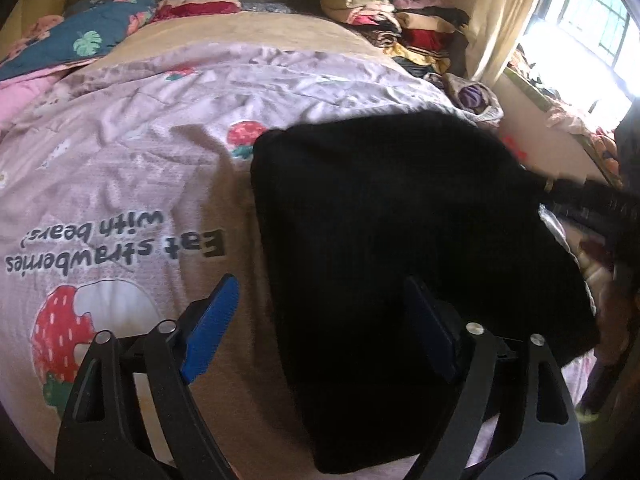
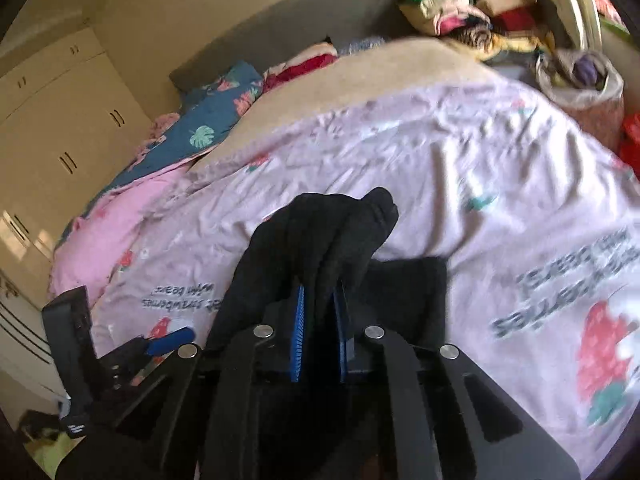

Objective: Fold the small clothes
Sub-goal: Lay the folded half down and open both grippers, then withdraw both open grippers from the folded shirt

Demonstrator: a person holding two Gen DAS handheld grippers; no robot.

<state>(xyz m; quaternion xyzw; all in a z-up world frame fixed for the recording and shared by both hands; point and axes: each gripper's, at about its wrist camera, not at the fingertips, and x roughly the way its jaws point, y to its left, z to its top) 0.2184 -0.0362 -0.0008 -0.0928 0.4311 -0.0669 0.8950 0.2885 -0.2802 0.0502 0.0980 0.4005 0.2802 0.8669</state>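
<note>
Black garment point(image 1: 400, 240) lies on bed's strawberry quilt point(image 1: 140, 152). Right gripper point(image 2: 320, 300) clenched on bunched edge, lifted, likely to carry fold over. Left gripper point(image 1: 320, 320) released, straddling near edge, probably to steady cloth.

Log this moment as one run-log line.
stage: folding | right claw: shut on black garment, edge lifted | left claw: open, straddling garment's near edge | surface: strawberry blanket

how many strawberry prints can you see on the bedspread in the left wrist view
3. A large strawberry sits at lower left beside the left tool, a mid-sized strawberry at the black garment's top-left corner, a small strawberry farther back. The garment may hide more.
</note>
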